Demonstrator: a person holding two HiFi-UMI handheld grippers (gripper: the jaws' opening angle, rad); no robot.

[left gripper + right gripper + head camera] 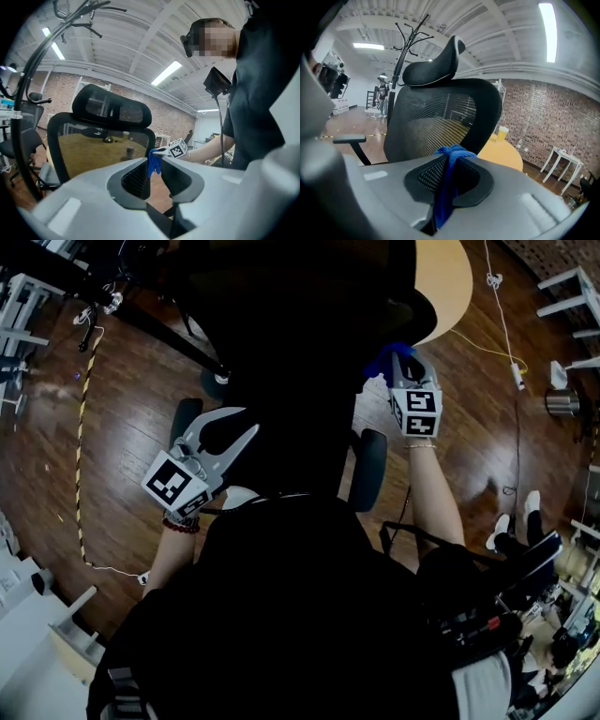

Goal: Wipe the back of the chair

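Wiping apparently not yet begun: blue cloth (444, 187) pinched tight in the right gripper (449, 174) just beside the office chair's mesh back (440, 117), contact unclear, left gripper (156, 174) slightly parted, empty, whole back left to wipe.

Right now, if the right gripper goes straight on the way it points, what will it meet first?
Probably the chair's mesh back, straight ahead. The blue cloth clamped in the right gripper sticks out past its jaws, so it should touch first; depth is unclear.
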